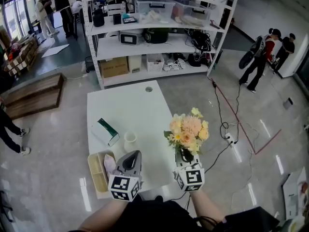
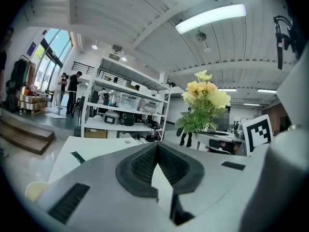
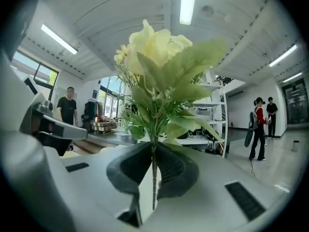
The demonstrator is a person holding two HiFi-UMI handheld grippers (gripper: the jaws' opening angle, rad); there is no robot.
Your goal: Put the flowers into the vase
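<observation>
The two grippers sit closest, low in the head view, each with its marker cube towards the person. The left gripper [image 1: 133,154] hovers over the near end of the white tabletop [image 1: 140,105]. Its own view shows its jaws clenched tip to tip with nothing between them.

The right gripper [image 1: 186,154] hangs at the tabletop's near right edge. Its jaws are clamped on the thin green stem of the flowers [image 1: 188,129], as the right gripper view shows. The bunch stands upright above the jaws, with peach and pale yellow blooms over green leaves, clear of the tabletop.

The vase [image 1: 130,140], small and white, stands on the tabletop just beyond the left gripper, apart from the flowers. A green-and-white box [image 1: 105,131] lies to its left, and a beige tray [image 1: 98,172] lies beside the left gripper. A white shelf [image 1: 154,37] stands beyond the tabletop. Cables [image 1: 224,124] trail over the floor to the right.
</observation>
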